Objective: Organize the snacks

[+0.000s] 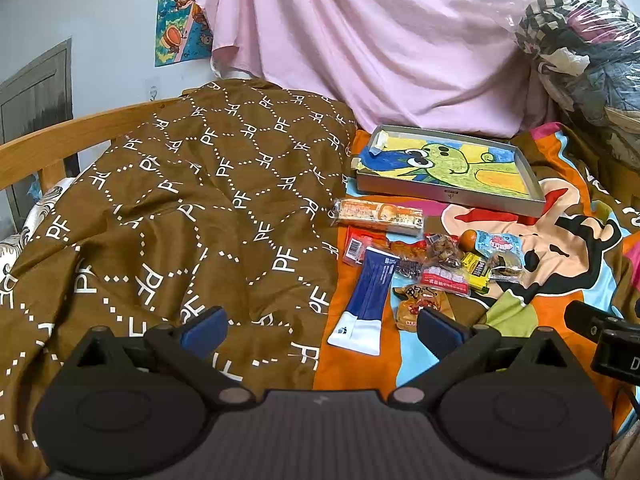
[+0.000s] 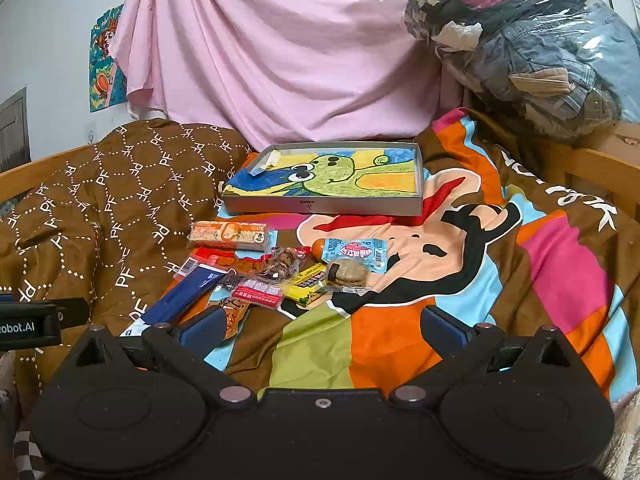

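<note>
Several wrapped snacks lie in a loose pile on a colourful cartoon blanket [image 2: 400, 344]: a long blue-and-white packet [image 1: 366, 304] [image 2: 186, 294], an orange cracker pack [image 1: 378, 216] [image 2: 230, 234], a red packet [image 1: 444, 280] [image 2: 258, 294], a yellow bar [image 2: 306, 282], a light-blue packet [image 1: 500, 244] [image 2: 354, 254] and a wrapped cookie [image 2: 348, 274]. Behind them sits a shallow grey tray [image 1: 448, 194] [image 2: 320, 206] lined with a frog drawing. My left gripper [image 1: 322, 330] hovers open just short of the blue packet. My right gripper [image 2: 322, 328] hangs open over bare blanket, right of the pile.
A brown patterned quilt [image 1: 180, 208] [image 2: 100, 200] is bunched on the left against a wooden bed rail [image 1: 72, 136]. A pink sheet [image 2: 280, 52] hangs behind. A plastic-wrapped bundle of clothes [image 2: 532, 40] fills the back right corner.
</note>
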Demonstrator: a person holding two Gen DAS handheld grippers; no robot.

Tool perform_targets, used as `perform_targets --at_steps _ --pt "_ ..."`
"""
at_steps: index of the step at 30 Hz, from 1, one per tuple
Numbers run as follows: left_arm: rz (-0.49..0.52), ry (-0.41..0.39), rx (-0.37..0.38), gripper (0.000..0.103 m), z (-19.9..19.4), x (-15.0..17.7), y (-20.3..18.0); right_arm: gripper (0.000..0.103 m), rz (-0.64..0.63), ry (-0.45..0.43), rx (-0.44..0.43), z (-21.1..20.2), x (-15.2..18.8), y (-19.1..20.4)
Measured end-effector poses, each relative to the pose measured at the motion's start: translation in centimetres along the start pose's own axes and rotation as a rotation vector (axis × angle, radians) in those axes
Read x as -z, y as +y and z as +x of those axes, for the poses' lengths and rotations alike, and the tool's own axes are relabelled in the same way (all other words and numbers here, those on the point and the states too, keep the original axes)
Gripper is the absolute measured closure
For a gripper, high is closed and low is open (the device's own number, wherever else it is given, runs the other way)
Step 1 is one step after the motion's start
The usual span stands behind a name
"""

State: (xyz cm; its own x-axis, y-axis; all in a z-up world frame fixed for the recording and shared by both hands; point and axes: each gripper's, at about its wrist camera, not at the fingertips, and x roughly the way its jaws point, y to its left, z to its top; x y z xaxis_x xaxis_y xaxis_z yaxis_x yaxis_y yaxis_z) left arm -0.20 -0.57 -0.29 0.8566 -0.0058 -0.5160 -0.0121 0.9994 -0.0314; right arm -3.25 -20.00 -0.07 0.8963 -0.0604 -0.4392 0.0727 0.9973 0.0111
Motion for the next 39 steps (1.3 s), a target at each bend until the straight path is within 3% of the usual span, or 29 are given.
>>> perform_targets --at_steps 22,39 --pt "-0.003 0.006 0.001 0.000 0.1 0.1 0.2 0.001 -0.001 0.004 0.001 0.0 0.0 0.0" --pt "0.020 0.012 -0.027 0.000 1.4 -0.5 0.4 0.001 0.007 0.070 0.022 1.4 -0.7 -0.2"
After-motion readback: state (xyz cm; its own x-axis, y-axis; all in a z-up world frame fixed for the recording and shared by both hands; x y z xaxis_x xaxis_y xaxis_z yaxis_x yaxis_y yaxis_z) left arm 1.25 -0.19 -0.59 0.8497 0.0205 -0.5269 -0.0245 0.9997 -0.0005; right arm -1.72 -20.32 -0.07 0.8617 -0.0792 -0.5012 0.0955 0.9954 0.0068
